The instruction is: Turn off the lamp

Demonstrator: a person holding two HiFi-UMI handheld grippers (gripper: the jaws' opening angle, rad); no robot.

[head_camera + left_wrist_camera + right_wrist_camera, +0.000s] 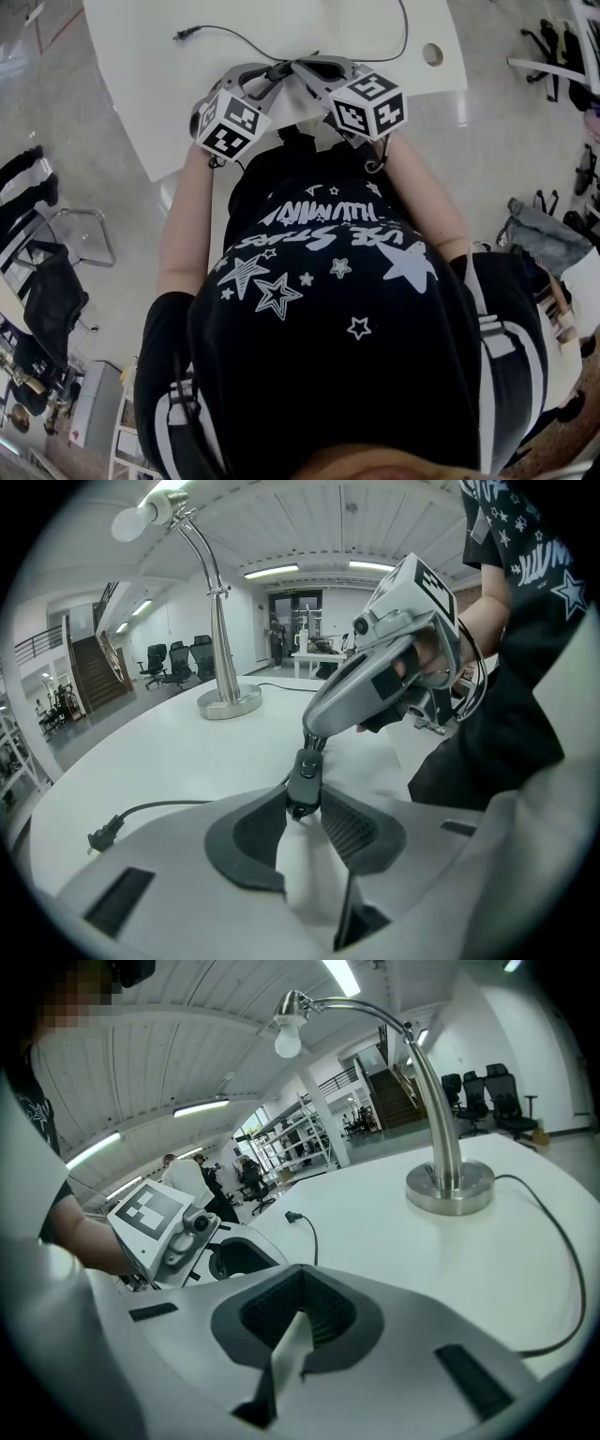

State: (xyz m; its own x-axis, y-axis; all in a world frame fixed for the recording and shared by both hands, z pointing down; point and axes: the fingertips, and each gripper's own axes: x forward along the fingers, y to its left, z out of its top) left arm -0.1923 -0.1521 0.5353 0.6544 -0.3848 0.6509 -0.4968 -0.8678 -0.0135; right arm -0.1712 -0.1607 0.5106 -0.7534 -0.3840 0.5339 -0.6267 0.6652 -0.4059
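The silver gooseneck lamp [220,621] stands on the white table [169,752]; its bulb [288,1040] looks white. In the left gripper view the lamp's black inline switch [305,778] sits upright between the pads of my left gripper [302,803], which press its lower sides. My right gripper [314,735] comes in from the upper right, jaws together, its tip at the switch's far end. In the right gripper view my right gripper [300,1288] hides the switch. From the head view both grippers, left [265,75] and right [298,67], meet at the table's near edge.
The lamp's cord [562,1269] loops over the table and its loose plug [105,834] lies unplugged at the left. A round cable hole [432,53] is in the table's right part. Office chairs [178,658] and stairs lie beyond the table.
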